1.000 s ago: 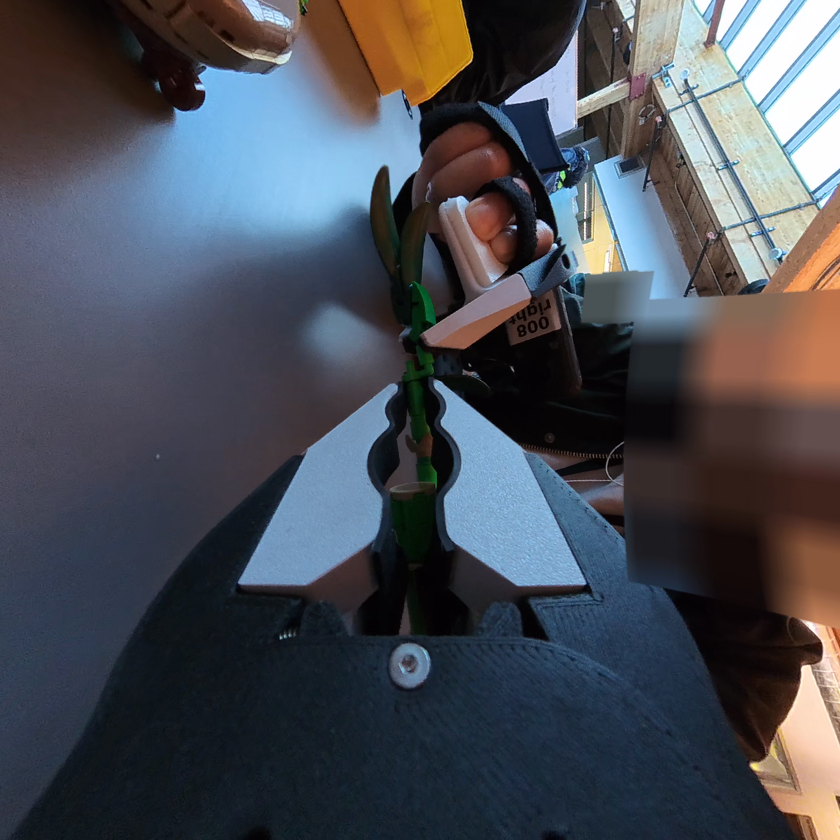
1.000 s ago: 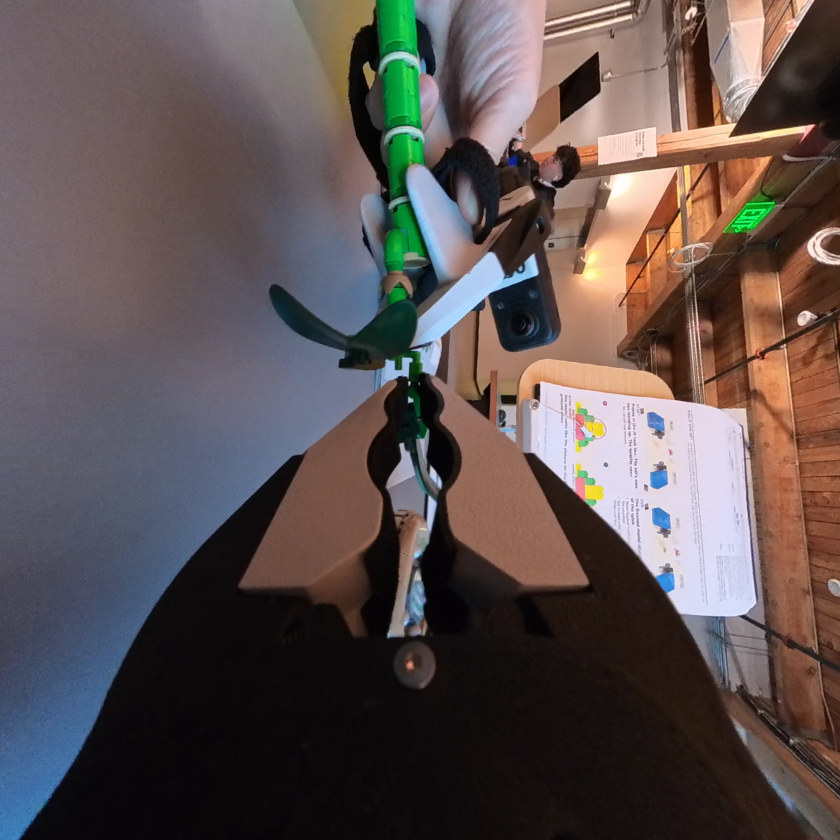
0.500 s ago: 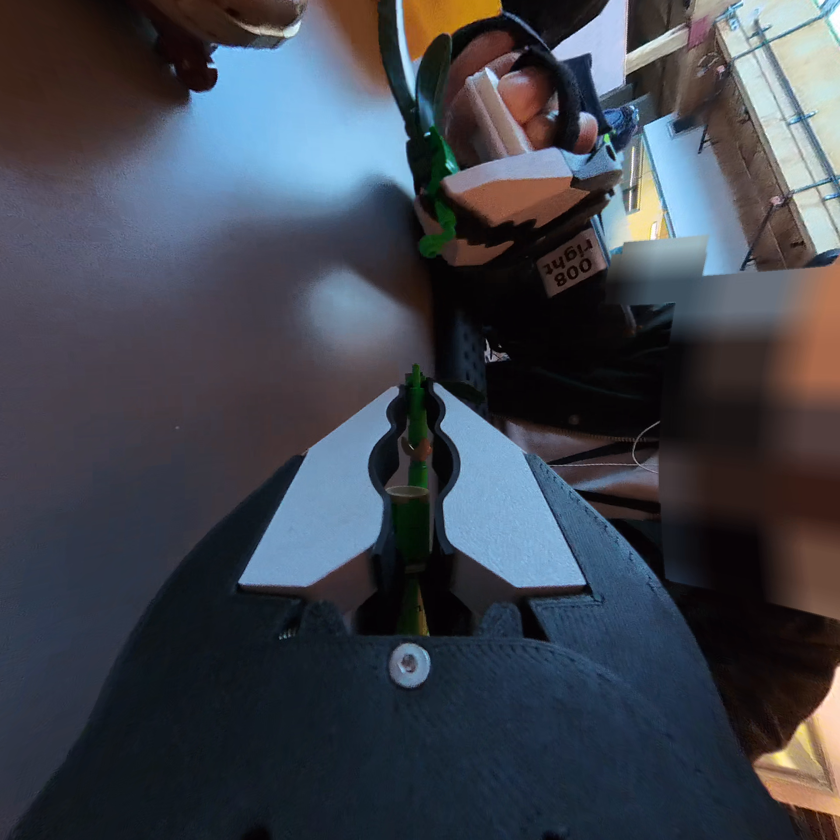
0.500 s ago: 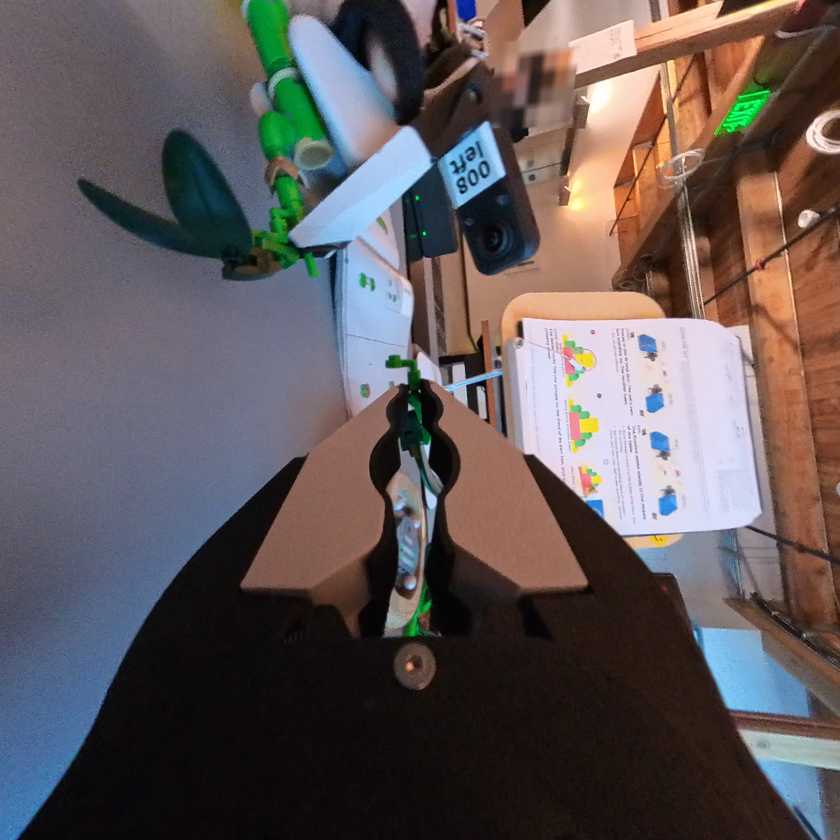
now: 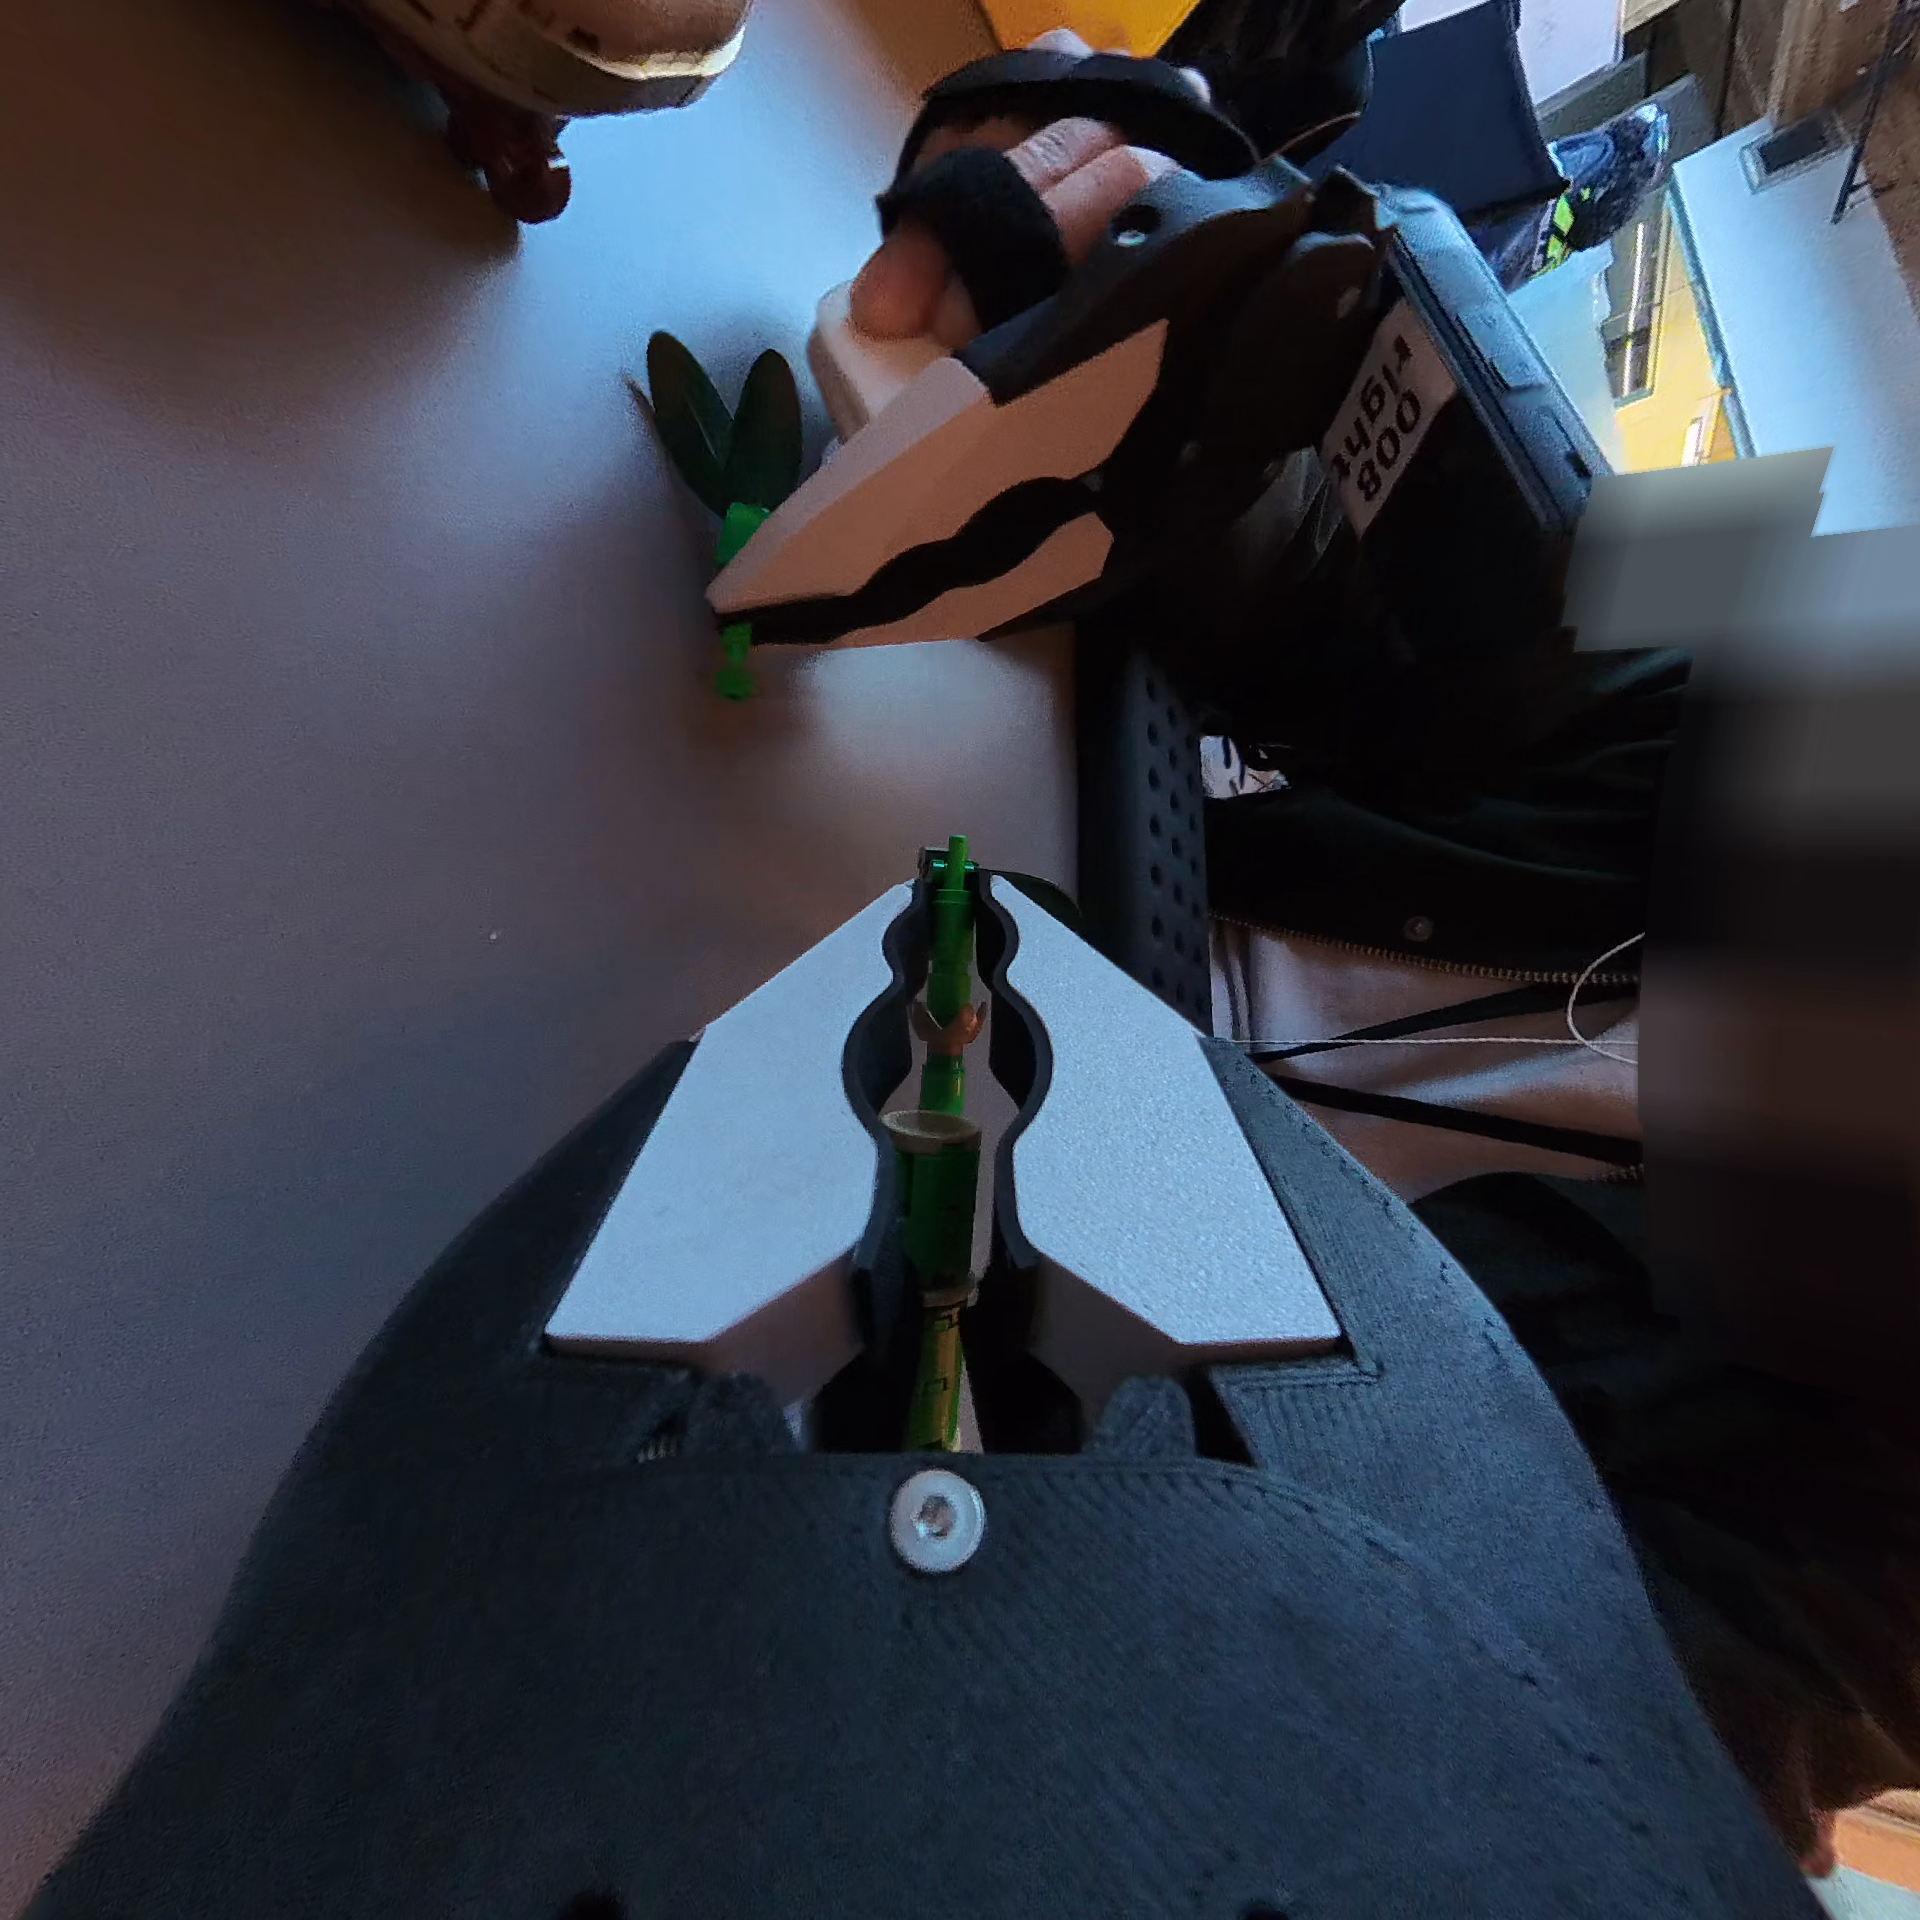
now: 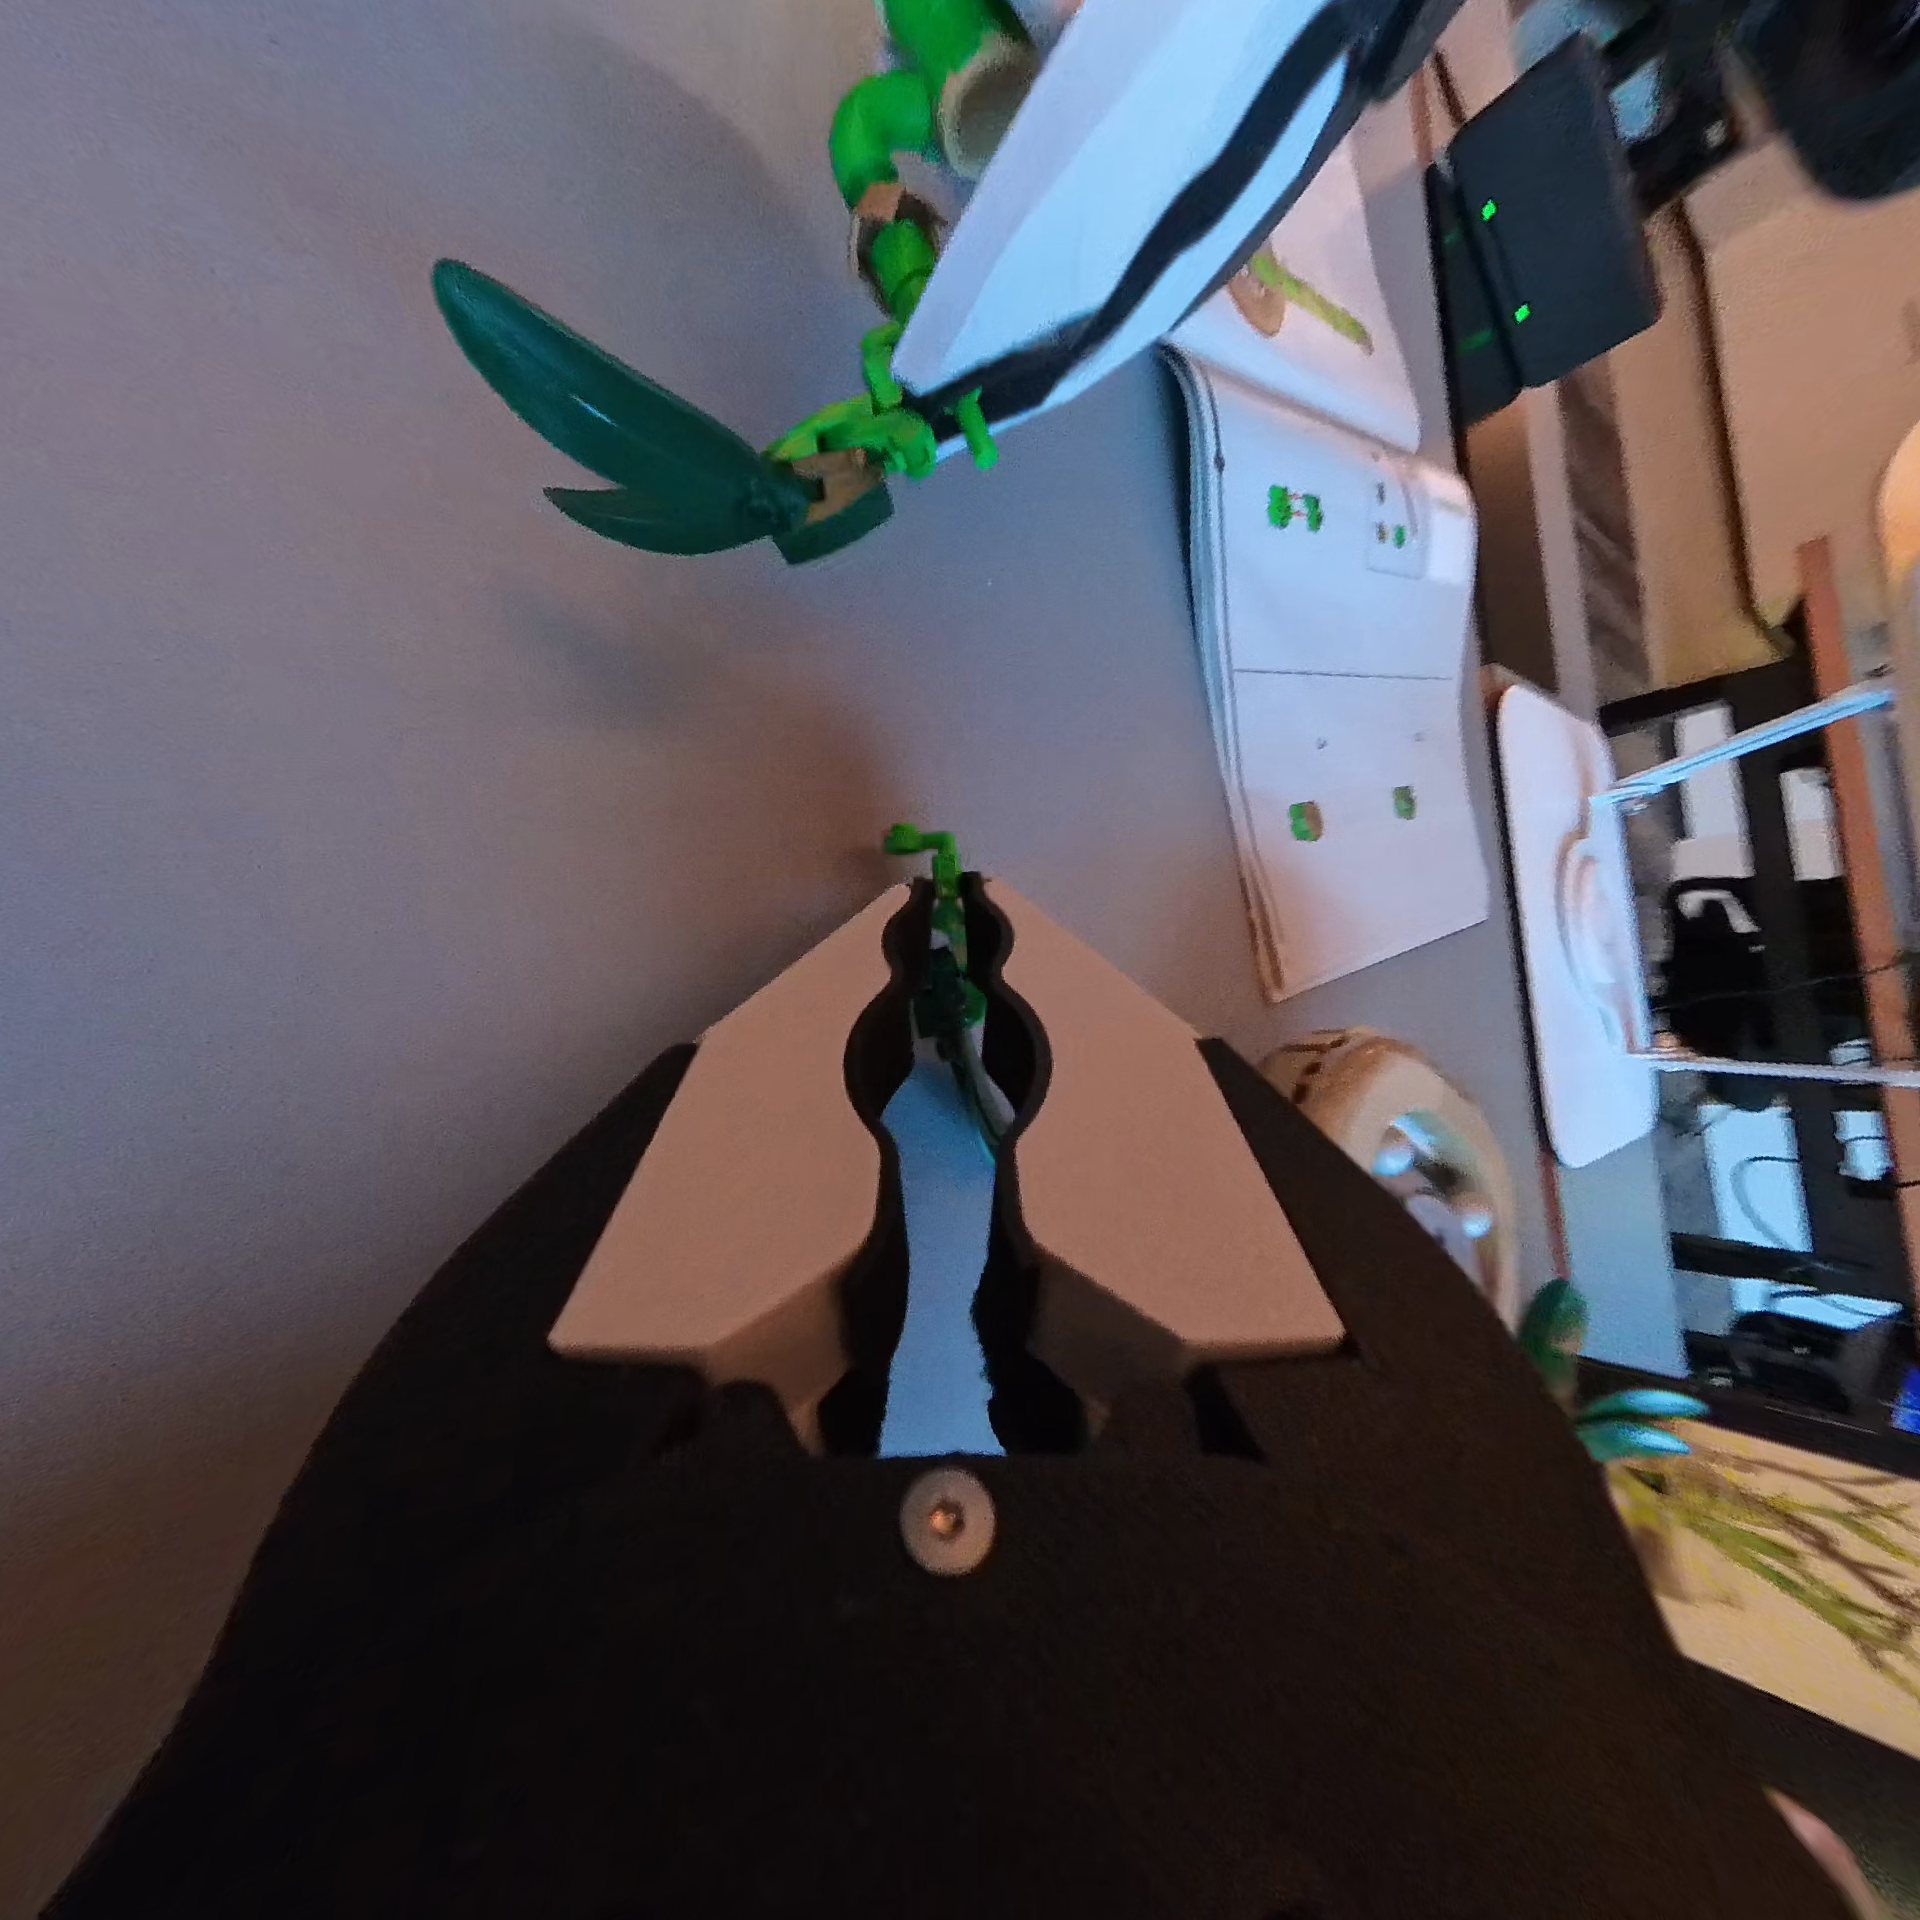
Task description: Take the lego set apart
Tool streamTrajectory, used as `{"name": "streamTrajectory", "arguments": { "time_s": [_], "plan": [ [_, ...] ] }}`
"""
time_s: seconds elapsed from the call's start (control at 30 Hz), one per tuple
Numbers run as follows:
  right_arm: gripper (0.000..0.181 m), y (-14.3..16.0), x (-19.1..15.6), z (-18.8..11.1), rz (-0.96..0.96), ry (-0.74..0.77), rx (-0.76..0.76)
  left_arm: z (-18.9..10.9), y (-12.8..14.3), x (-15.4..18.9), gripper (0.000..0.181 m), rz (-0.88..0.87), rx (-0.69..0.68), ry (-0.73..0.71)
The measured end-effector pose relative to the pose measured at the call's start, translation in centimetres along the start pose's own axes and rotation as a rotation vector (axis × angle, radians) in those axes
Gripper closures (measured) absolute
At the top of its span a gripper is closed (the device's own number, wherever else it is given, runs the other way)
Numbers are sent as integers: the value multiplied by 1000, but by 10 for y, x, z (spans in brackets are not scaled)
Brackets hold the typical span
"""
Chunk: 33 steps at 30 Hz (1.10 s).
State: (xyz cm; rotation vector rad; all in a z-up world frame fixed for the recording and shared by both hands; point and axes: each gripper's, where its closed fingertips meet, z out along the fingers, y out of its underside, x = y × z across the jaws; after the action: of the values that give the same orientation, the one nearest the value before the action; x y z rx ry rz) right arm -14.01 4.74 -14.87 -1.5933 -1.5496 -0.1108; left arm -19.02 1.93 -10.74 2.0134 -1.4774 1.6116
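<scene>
My left gripper (image 5: 951, 883) is shut on a bright green lego stem (image 5: 940, 1174) with tan rings, which runs along its jaws and pokes out at the tip. In the right wrist view the left gripper (image 6: 914, 390) shows at the top, with dark green leaves (image 6: 613, 447) still on the stem's end. My right gripper (image 6: 940, 883) is shut on a small green leaf branch (image 6: 940, 935). In the left wrist view the right gripper (image 5: 727, 613) is low over the grey table (image 5: 312, 727), with the branch's dark leaves (image 5: 727, 436) beyond it. The two held pieces are apart.
An open instruction booklet (image 6: 1340, 675) lies on the table to the right. A tan round lego piece (image 6: 1382, 1143) sits beside my right gripper. A black device with green lights (image 6: 1538, 260) stands behind. A brown lego model (image 5: 582, 52) and a yellow bin (image 5: 1081, 16) sit at the far edge. My hands' fingertips stand some 8 cm from each other.
The grippers were joined at the stem and have pulled apart. The small leaf branch came off with the right gripper, which moved away and down toward the table.
</scene>
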Motion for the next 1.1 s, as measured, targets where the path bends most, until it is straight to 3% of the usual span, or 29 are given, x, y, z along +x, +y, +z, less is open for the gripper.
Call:
{"name": "streamTrajectory", "arguments": {
  "time_s": [0.2,0.33,0.43,0.57,0.83,0.9,0.97,1.1],
  "plan": [
    [164,-2,-2,0,158,-79,39,-1,-1,4,175,25,-1,1],
    [157,-20,3,-11,291,-126,177,-5,-7,3,175,6,45,8],
    [158,-42,13,-27,532,-230,358,-8,-14,4,175,21,85,1],
    [156,-66,19,-41,911,-488,553,-5,-18,10,175,62,86,-5],
    [156,-69,-1,-33,1036,-685,481,9,-19,18,175,82,53,-15],
    [174,-70,-9,-32,1039,-737,461,10,-18,22,175,81,49,2],
    [175,-71,-9,-34,1040,-756,457,10,-18,24,173,83,48,15],
    [175,-68,-3,-34,1074,-737,463,-2,-25,26,156,48,107,73]
  ]
}}
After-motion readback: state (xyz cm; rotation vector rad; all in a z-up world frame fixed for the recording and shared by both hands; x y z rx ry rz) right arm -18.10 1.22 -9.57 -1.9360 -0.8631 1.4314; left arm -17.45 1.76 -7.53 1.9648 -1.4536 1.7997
